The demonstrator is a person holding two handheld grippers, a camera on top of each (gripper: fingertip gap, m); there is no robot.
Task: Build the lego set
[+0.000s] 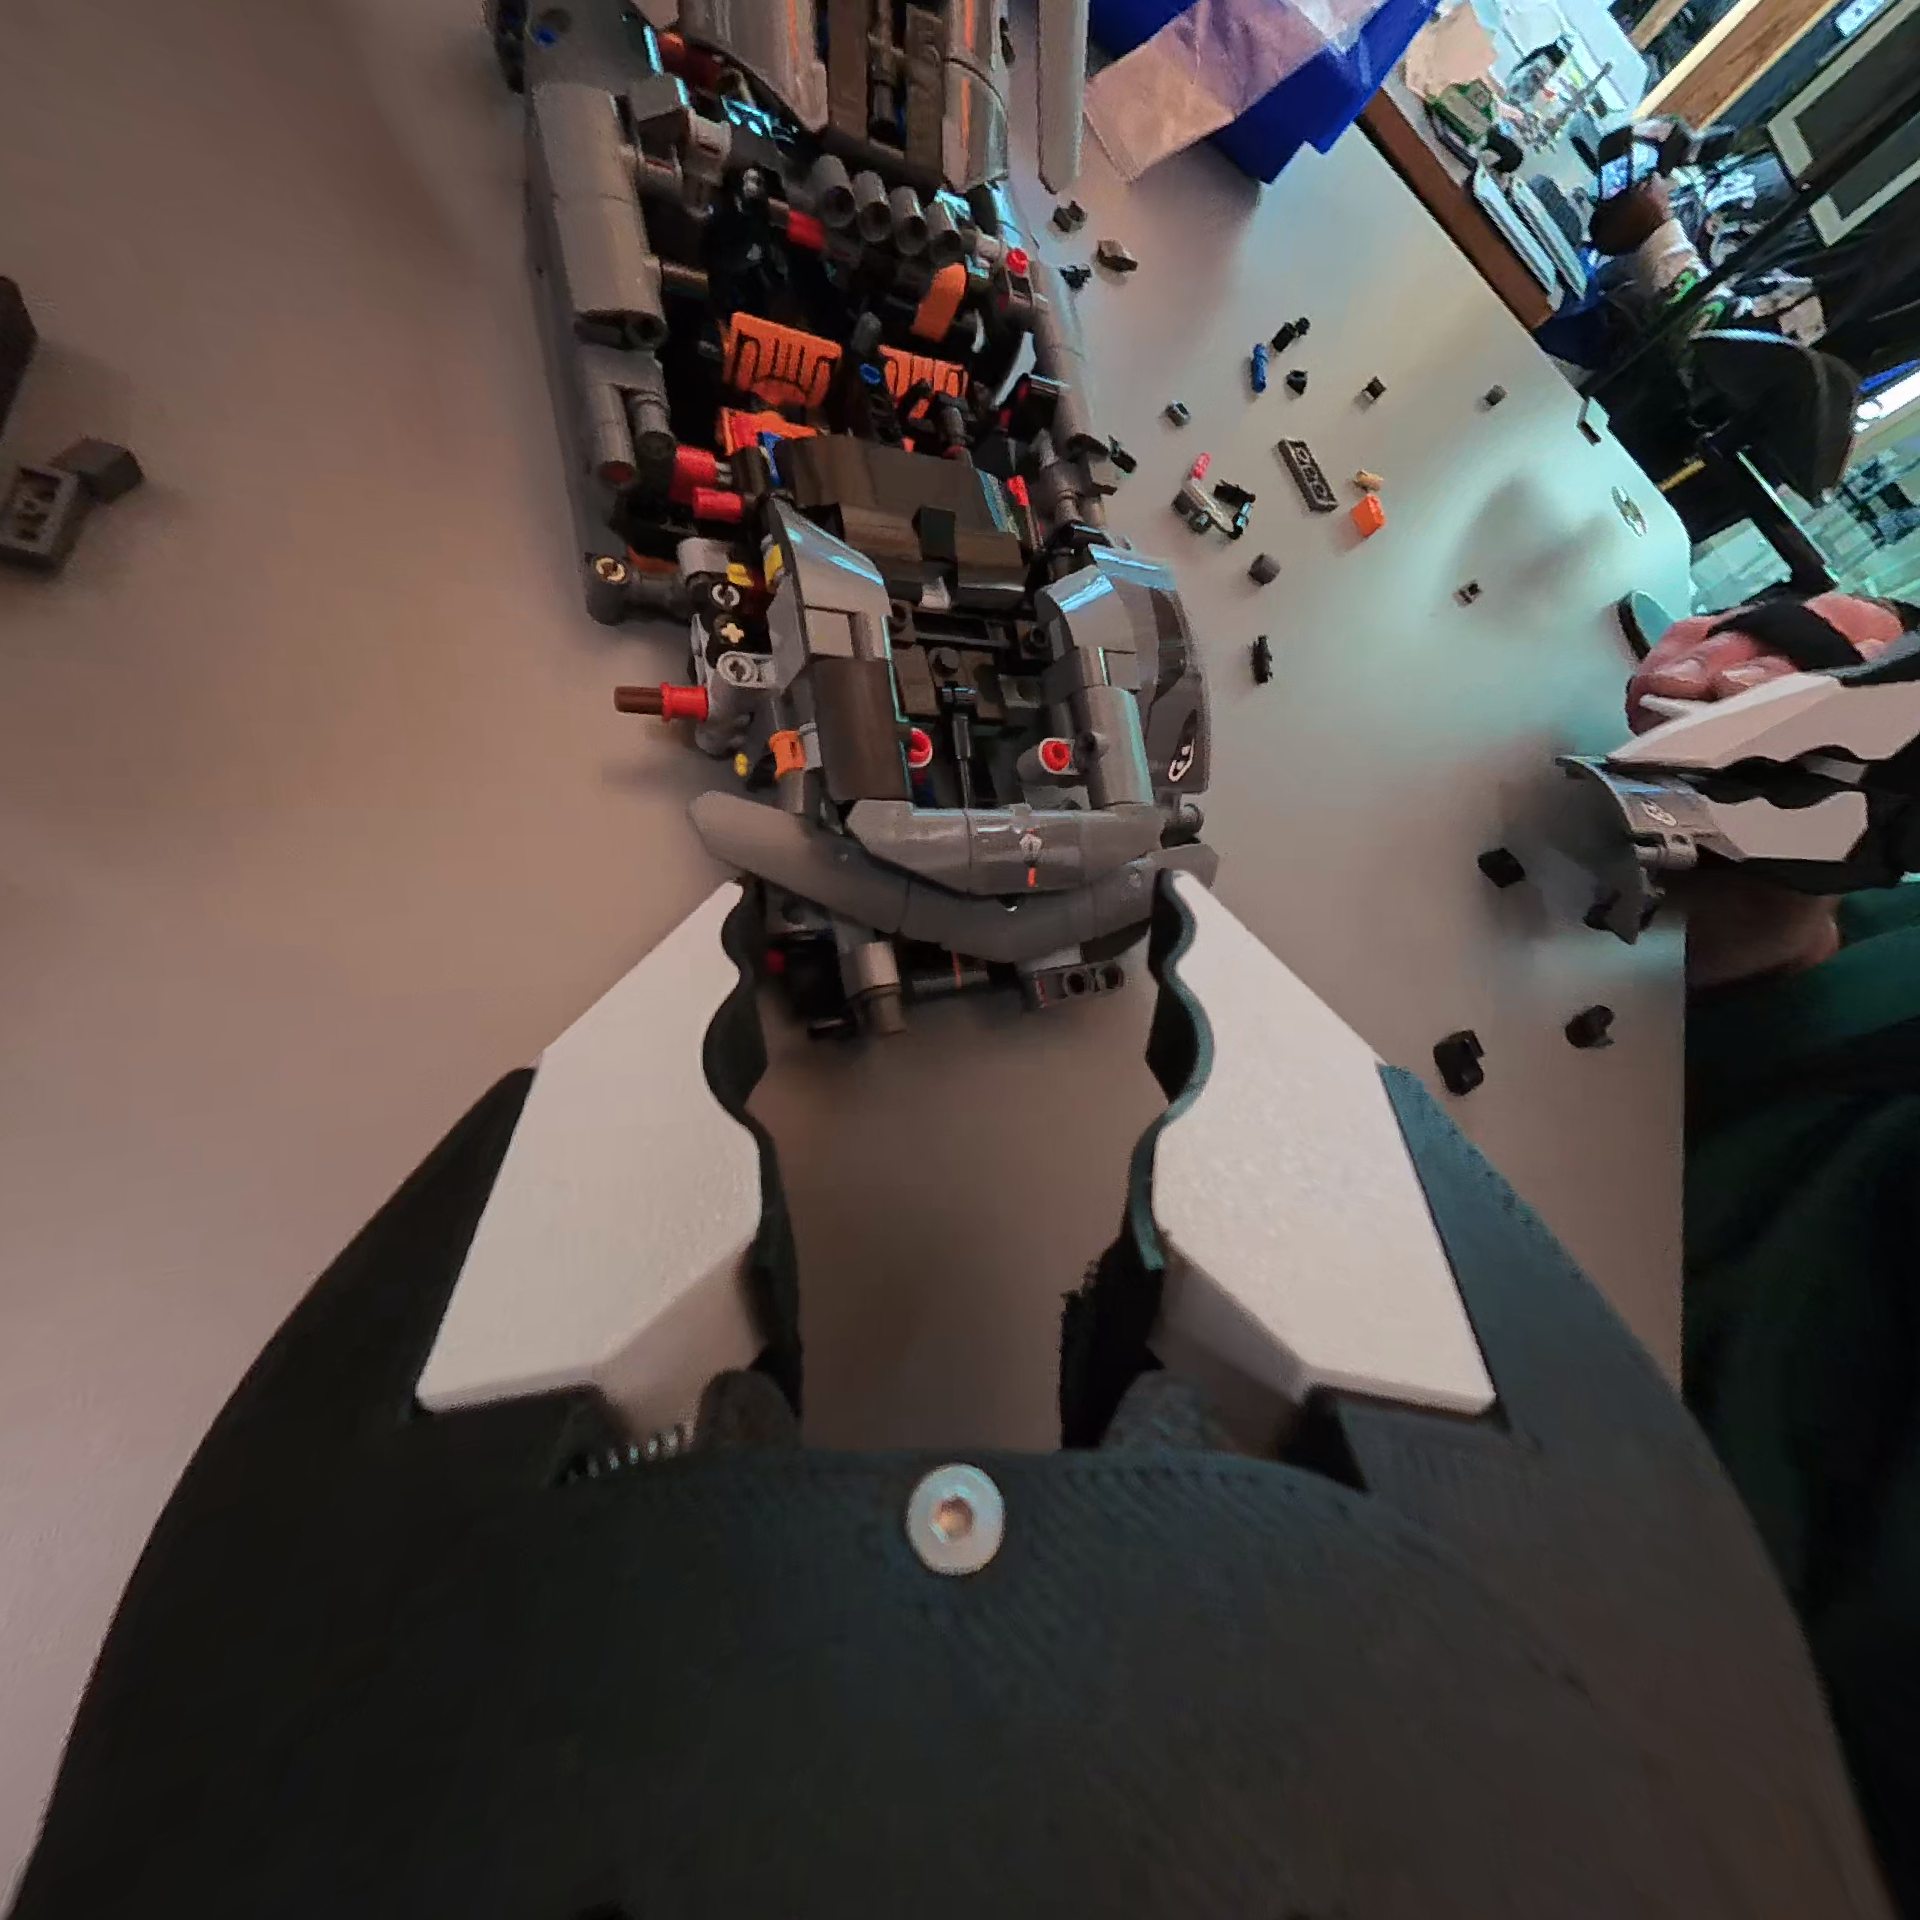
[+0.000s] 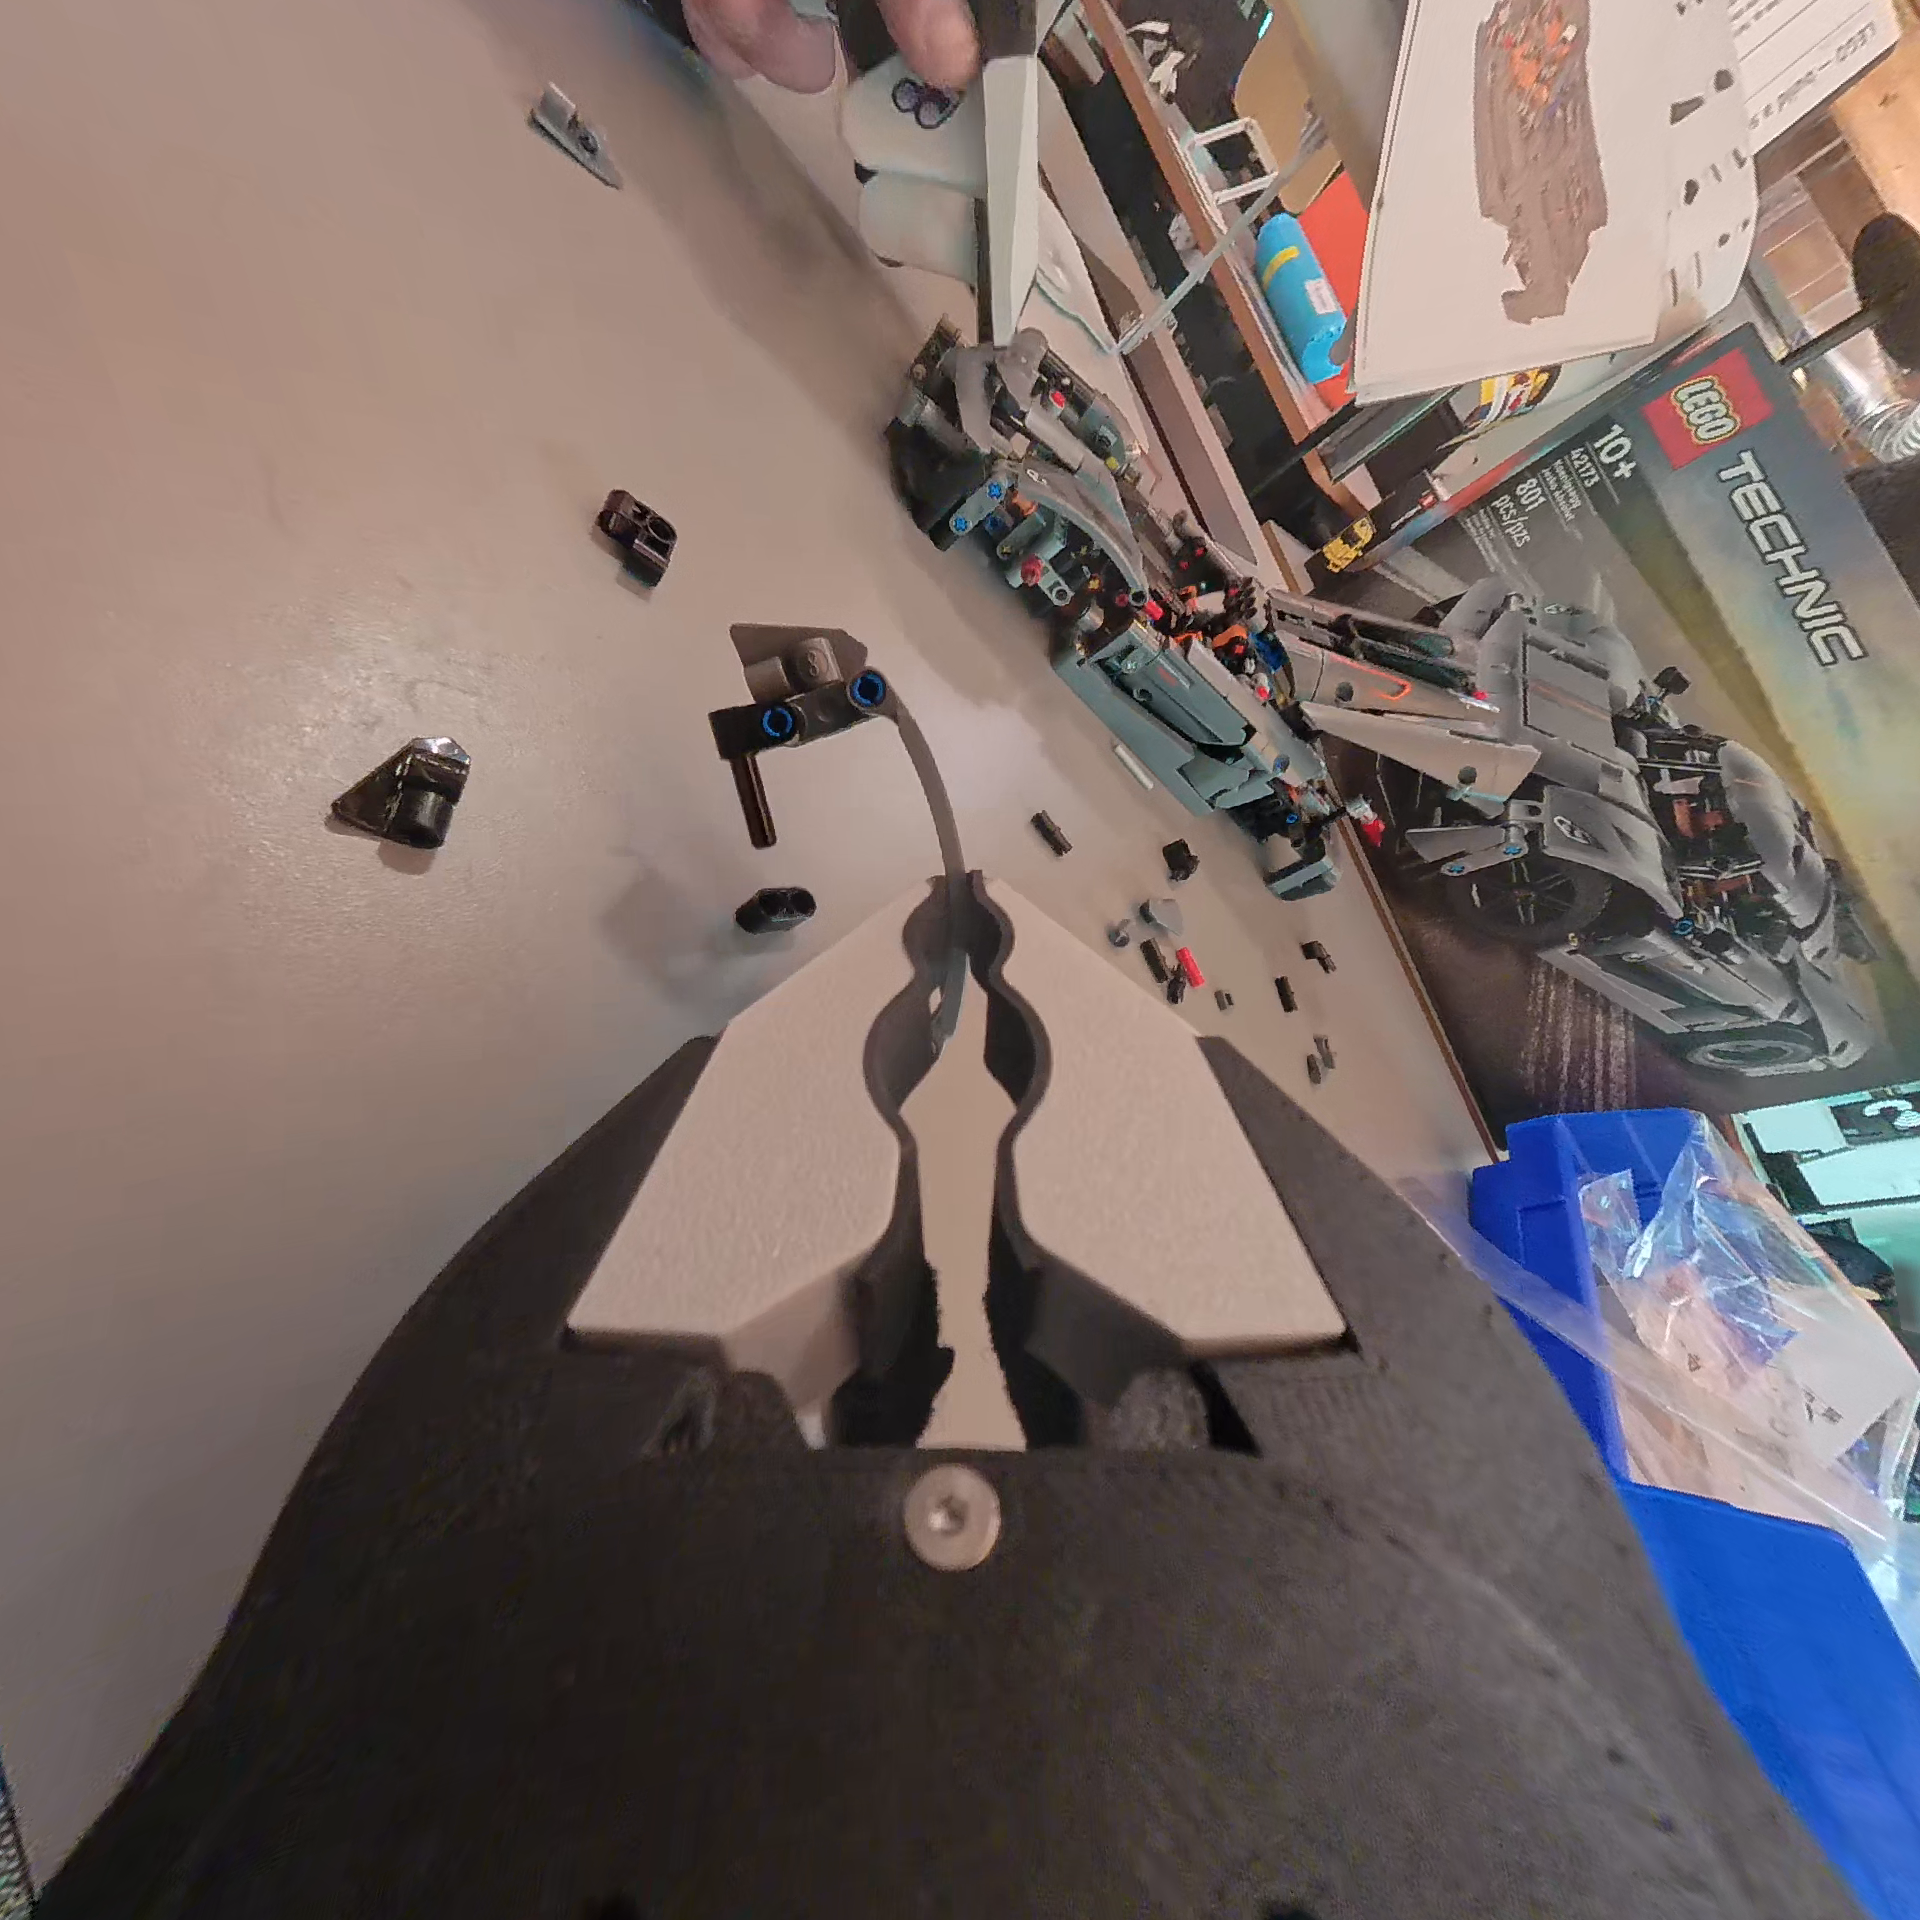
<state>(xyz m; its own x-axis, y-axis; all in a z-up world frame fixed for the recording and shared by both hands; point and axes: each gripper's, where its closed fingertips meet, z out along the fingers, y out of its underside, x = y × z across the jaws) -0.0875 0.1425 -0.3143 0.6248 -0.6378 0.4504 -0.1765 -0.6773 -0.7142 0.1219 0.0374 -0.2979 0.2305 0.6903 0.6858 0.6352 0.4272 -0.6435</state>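
Black, coarse-textured housings fill the foreground of both wrist views, each carrying two white wedge-shaped fingers lined with wavy dark pads. Beyond them stretches the pale, smooth bench (image 1: 312, 831), its far edge cut off by clutter.

On the bench lies the half-built car (image 1: 883, 582), a long grey model with glossy curved panels, orange inserts and red pins; its rear runs out of the top of the left wrist view. The left gripper (image 1: 951, 904) is spread wide, its fingertips flanking the car's near end, and whether the pads touch the model cannot be told. It holds nothing.

Propped at the bench's edge in the right wrist view is the set's box (image 2: 1662, 727), printed with a picture of the finished grey car and a red logo; an open booklet (image 2: 1538, 177) stands above it, partly out of frame. A blue bin (image 2: 1714, 1558) with crinkled clear bags sits at the lower right.

The right gripper (image 2: 961, 894) is pinched nearly closed on a thin, curved grey strip, part of a small subassembly (image 2: 800, 696) of grey panel, black beam and blue pins raised off the bench.

Loose pieces (image 1: 1309, 468), mostly black and grey, dot the bench beside the car; many are too small to identify.
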